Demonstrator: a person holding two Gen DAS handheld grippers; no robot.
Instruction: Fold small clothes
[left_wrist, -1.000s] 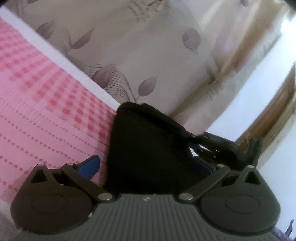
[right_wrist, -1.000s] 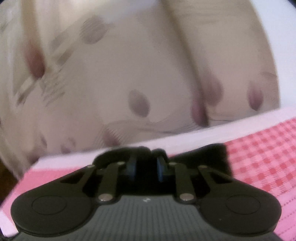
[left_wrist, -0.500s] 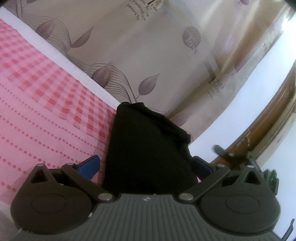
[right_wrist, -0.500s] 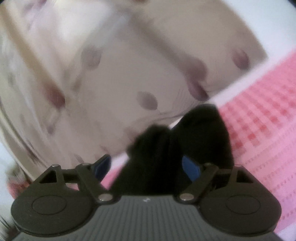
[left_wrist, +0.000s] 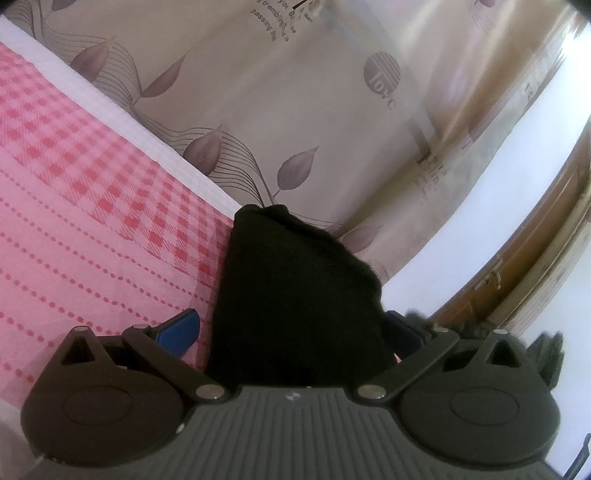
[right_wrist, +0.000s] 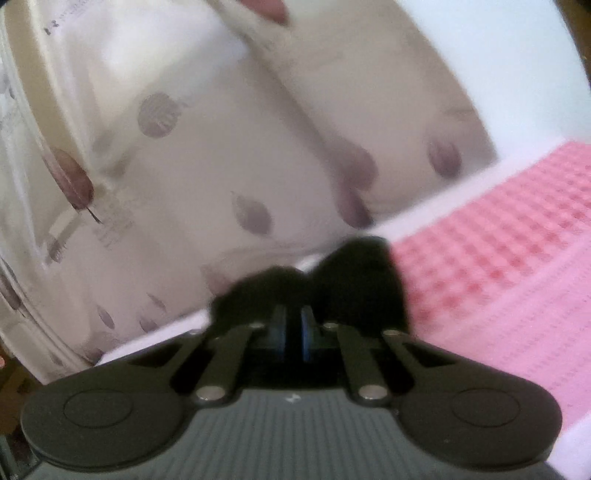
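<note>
Here, one black garment (left_wrist: 295, 295), small and dark, bunched into a rough wedge, lying at the far edge of a bed covered by a pink checked and dotted sheet (left_wrist: 92, 206); the fabric shows no detail beyond its colour

Left gripper (left_wrist: 291, 332): jaws spread wide, blue pads (left_wrist: 181, 328) standing on either side of the garment, the near part of the cloth lying between them without either pad pressing on it

Right gripper (right_wrist: 291, 332): jaws have just been closing and are now clenched, blue pads nearly meeting on a dark fold of the same black garment (right_wrist: 332, 280), which bulges up just past the fingertips; this view is blurred

Beyond the bed: a white border strip (left_wrist: 155, 136) along the sheet's edge, then a pale curtain (left_wrist: 295, 110) printed with grey-purple leaves and some lettering, and at the right of the left wrist view a wooden door frame (left_wrist: 517, 266) against a white wall
</note>
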